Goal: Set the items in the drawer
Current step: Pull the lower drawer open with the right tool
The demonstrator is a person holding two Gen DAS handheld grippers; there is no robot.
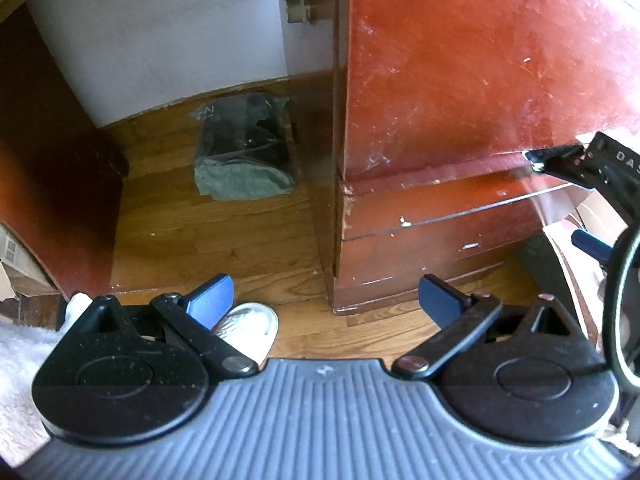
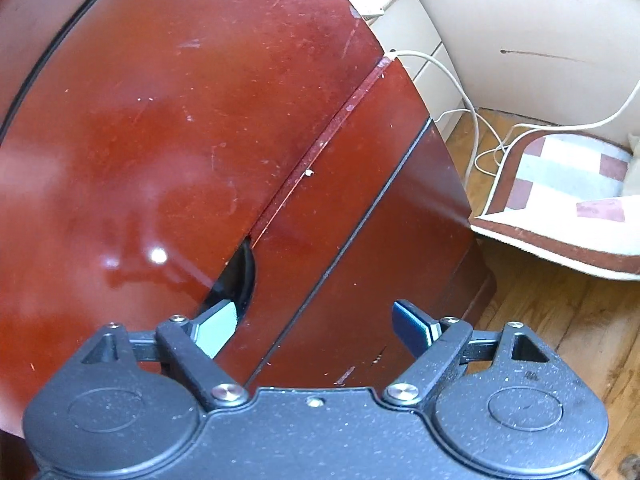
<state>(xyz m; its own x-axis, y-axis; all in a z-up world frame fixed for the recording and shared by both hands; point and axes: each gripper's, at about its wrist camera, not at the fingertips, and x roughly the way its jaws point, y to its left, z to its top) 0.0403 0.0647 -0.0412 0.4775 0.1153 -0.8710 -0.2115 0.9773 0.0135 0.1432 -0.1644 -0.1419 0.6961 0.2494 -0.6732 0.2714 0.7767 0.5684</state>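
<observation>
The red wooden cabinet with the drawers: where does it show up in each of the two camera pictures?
Left wrist view: the red cabinet fills the upper right, its drawer fronts running toward the lower right, past the open left gripper.
Right wrist view: it fills the left and centre, directly ahead of the open right gripper.
Shared landmark: the dark seam between drawer fronts; the wood floor also appears in both.

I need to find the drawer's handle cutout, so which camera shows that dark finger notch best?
The right wrist view: the notch sits big and close, just beyond the open right gripper. The left wrist view shows only the drawer fronts, no notch.
</observation>
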